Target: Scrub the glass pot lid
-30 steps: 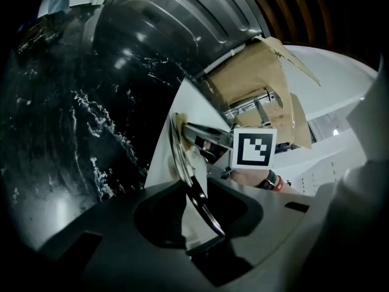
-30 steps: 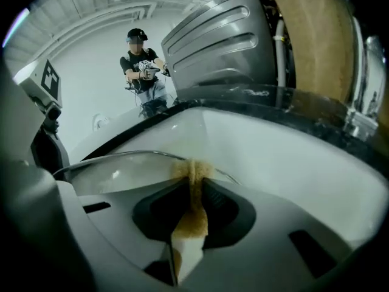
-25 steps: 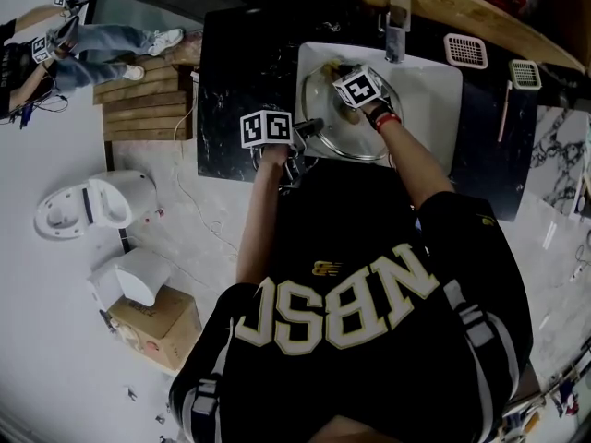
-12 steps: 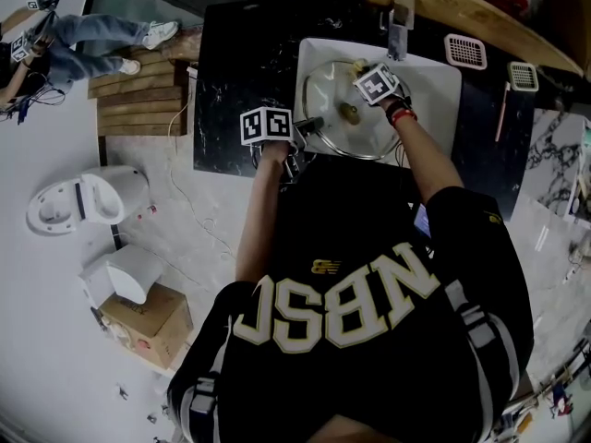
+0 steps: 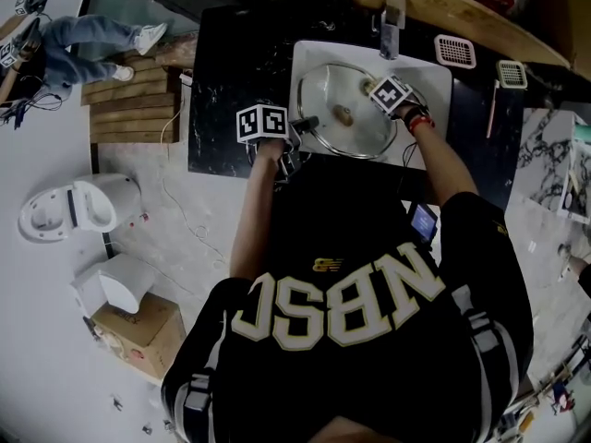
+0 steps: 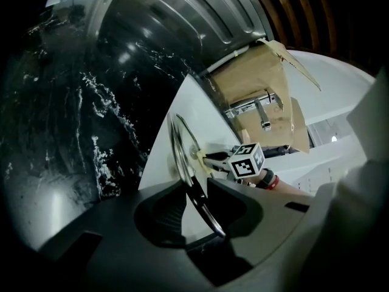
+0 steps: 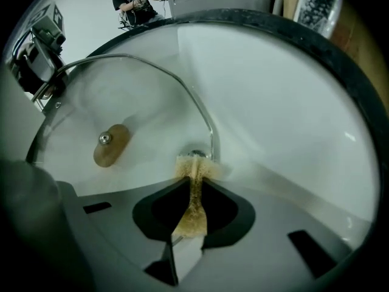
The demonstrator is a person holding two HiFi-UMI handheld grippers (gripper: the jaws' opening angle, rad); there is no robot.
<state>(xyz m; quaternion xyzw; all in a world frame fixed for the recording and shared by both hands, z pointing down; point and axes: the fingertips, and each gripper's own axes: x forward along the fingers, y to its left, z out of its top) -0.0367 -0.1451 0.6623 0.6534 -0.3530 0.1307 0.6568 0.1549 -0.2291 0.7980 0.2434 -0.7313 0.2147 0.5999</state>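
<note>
- Over the white sink (image 5: 434,74), sunk into the black marbled worktop (image 5: 235,63), both my grippers are busy;
- the glass pot lid (image 5: 323,95) sits inside the sink and fills most of the basin; its brown knob (image 5: 343,114) shows near the sink's middle;
- my left gripper (image 6: 196,190) reaches in from the sink's left edge; its jaws pinch the lid's metal rim between them;
- my right gripper (image 7: 194,170) points steeply down on the sink's right side; its jaws squeeze a yellow-brown sponge (image 7: 193,208), and the sponge's tip meets the lid's rim there;
- the tap (image 5: 391,21) stands at the sink's far edge.
</note>
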